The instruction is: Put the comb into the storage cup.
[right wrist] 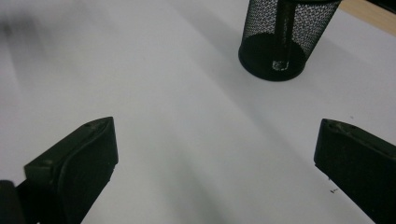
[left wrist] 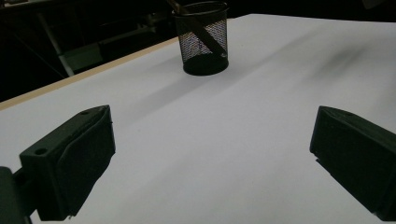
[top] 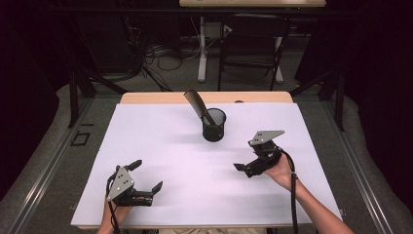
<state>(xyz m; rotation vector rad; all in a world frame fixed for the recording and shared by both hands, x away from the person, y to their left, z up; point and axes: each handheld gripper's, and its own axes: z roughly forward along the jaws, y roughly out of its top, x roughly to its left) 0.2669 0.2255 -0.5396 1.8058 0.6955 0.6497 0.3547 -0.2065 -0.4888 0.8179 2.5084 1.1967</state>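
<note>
White table [top: 160, 146], black mesh cup [top: 214, 125], dark room, chair [top: 253, 44]

— how does the left gripper [top: 148, 174] sit?
— low at the near left, held by the left hand [top: 117, 212], jaws spread wide with nothing between.
— and the right gripper [top: 246, 157]?
— farther forward, in the right hand [top: 279, 170], jaws also wide apart and empty, its forearm [top: 319, 208] angling in from the bottom right.
</note>
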